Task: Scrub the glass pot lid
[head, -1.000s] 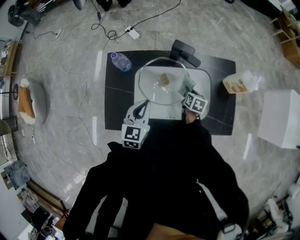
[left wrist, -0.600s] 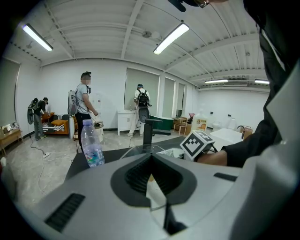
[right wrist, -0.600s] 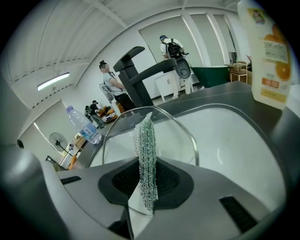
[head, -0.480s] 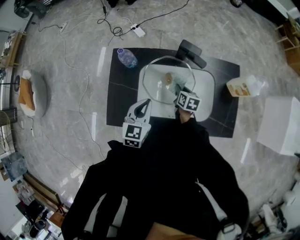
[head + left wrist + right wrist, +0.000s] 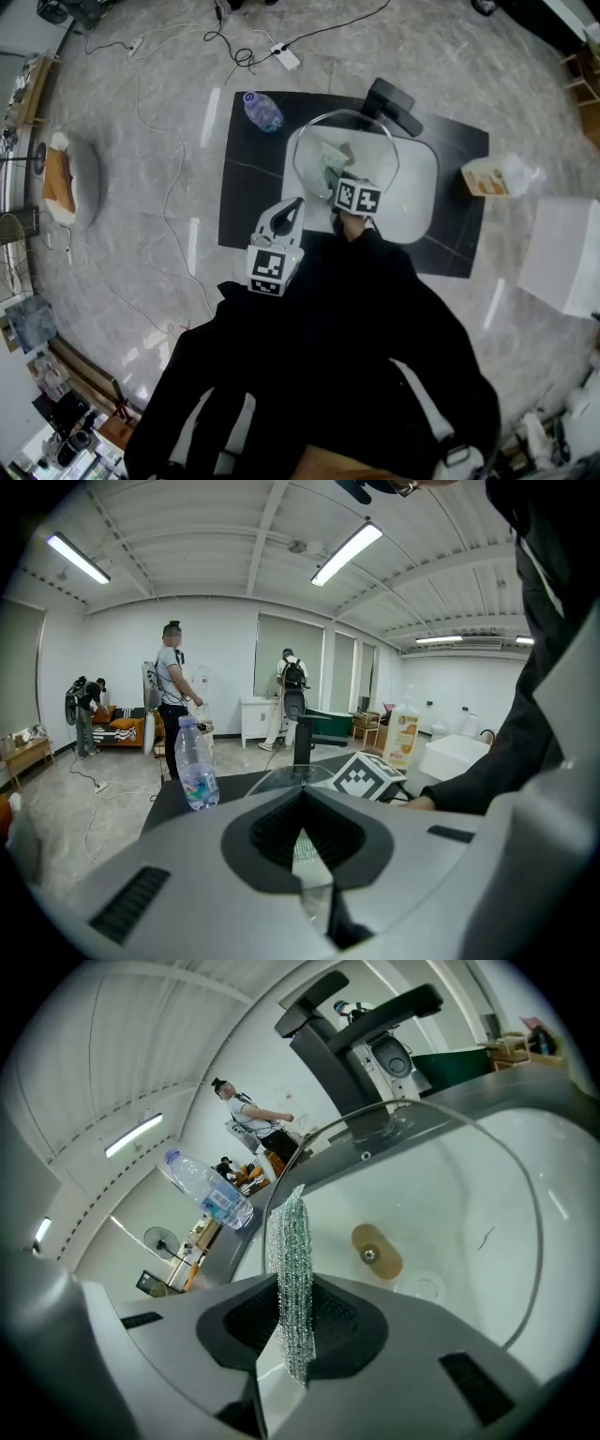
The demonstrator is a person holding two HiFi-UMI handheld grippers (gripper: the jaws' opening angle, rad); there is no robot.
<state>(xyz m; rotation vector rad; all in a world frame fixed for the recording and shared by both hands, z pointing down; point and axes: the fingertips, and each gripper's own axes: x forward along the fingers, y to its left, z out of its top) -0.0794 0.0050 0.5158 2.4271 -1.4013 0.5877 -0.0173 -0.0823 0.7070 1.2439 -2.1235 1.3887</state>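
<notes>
The left gripper (image 5: 296, 204) is seen pressed together on what appears to be the near rim of the lid (image 5: 372, 148), which is held out ahead of it over the white basin (image 5: 417, 199) on the dark worktop (image 5: 251, 192). No change in this grip is noted against the earlier frames. The right gripper (image 5: 295, 1335) is pinched on a mesh scrubber (image 5: 291, 1260), and the glass and its brown knob (image 5: 377, 1251) lie just ahead of its tips. A second ago it was at the right rim. It has since been carried leftward to the middle of the lid. A scrubbing stroke across the glass is judged to be under way, with the far side perhaps left to cover.
</notes>
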